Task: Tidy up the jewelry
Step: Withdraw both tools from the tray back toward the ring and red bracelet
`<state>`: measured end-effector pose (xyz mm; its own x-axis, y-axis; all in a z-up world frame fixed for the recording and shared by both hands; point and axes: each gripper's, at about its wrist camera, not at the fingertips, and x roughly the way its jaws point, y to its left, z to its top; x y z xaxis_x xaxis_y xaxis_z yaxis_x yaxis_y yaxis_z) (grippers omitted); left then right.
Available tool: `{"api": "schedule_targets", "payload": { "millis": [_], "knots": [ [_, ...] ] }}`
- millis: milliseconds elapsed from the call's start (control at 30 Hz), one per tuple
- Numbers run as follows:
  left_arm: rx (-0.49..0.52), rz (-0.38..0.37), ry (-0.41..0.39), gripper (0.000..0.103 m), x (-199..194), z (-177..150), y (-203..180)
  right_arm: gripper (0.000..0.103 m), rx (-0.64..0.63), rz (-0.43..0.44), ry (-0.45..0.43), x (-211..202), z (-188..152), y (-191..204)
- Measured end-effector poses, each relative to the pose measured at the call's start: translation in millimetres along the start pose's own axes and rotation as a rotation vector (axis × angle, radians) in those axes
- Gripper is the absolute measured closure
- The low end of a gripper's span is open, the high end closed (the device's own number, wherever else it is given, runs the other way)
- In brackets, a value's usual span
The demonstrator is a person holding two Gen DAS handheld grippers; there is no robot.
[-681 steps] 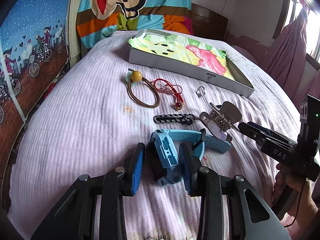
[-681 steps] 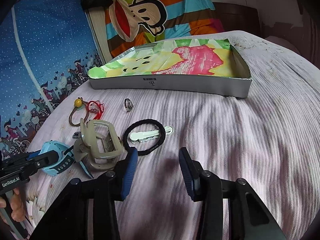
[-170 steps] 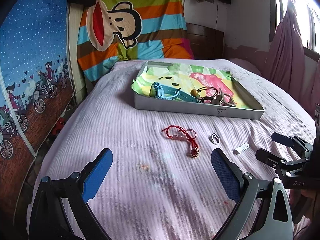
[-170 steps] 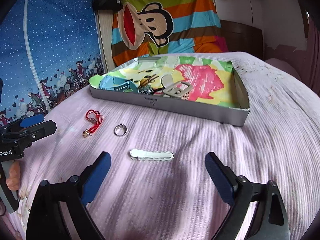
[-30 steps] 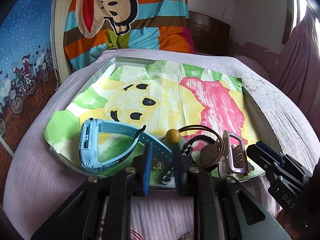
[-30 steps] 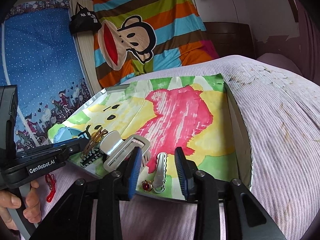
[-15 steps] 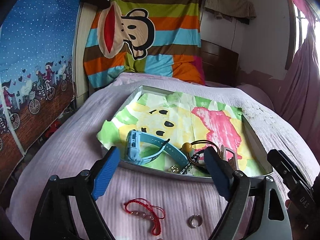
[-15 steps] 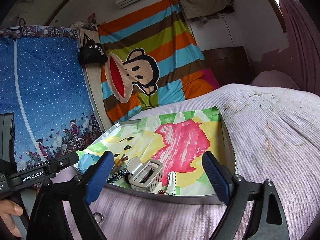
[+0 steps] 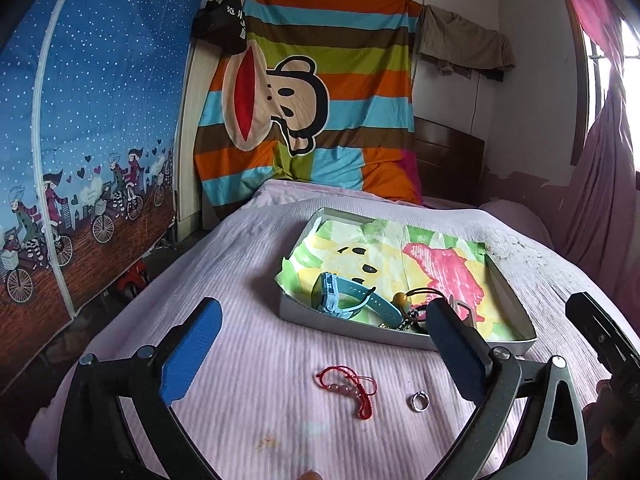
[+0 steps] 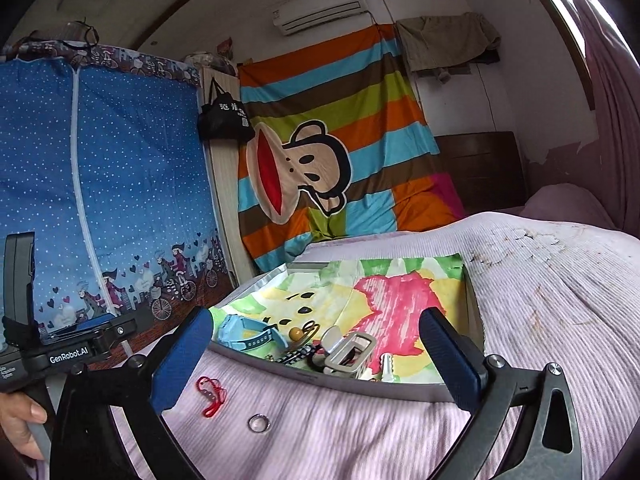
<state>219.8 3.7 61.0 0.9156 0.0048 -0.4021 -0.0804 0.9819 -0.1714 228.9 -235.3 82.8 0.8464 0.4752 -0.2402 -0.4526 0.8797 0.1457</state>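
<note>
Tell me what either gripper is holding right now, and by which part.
Nothing. The left gripper and right gripper are both wide open with empty fingers above the bedspread.

A tray (image 9: 344, 326) is sitting on the bed (image 9: 248, 288). Inside it, a watch (image 9: 340, 300) is lying left of a hair clip (image 10: 348, 354). A string bracelet (image 9: 352, 386) and ring (image 9: 419, 402) are lying on the bed in front of the tray, the bracelet left of the ring.

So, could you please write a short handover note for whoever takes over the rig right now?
Left claw: jaws opening, nothing between them. Right claw: open wide, empty.
In the grey cardboard tray: blue plastic watch, hair ties, beige claw clip, white hair clip.
Left on the pink bedspread: red cord bracelet and silver ring, in front of the tray. Move both in.
</note>
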Motion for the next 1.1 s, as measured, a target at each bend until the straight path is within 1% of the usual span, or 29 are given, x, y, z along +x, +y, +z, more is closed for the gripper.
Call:
{"api": "schedule_targets", "payload": {
  "millis": [100,200,300,500,700,867,900,1000,1100],
  "knots": [
    [-0.011,0.013,0.006,0.003,-14,-6,8,0.000,0.009,0.051,0.023,-6,-4,10],
    [-0.006,0.023,0.007,0.003,-26,-15,13,0.000,0.009,0.076,0.041,-10,-9,19],
    [-0.007,0.034,0.009,0.003,-35,-23,18,0.000,-0.019,0.071,0.059,-14,-15,30],
    [0.021,0.044,0.010,0.003,-49,-37,22,0.000,-0.027,0.072,0.092,-17,-28,42],
    [0.044,0.048,0.001,0.003,-59,-48,24,0.000,-0.064,0.035,0.118,-17,-41,51],
    [0.076,0.056,0.014,0.003,-55,-53,25,0.000,-0.095,-0.015,0.172,-6,-49,49],
    [0.083,0.057,0.019,0.003,-53,-54,25,0.000,-0.095,-0.028,0.191,-2,-51,47],
    [0.113,0.046,0.052,0.003,-44,-57,24,0.000,-0.091,-0.090,0.282,12,-61,39],
    [0.142,0.033,0.111,0.003,-30,-60,22,0.000,-0.067,-0.109,0.335,20,-69,29]
  ]
}}
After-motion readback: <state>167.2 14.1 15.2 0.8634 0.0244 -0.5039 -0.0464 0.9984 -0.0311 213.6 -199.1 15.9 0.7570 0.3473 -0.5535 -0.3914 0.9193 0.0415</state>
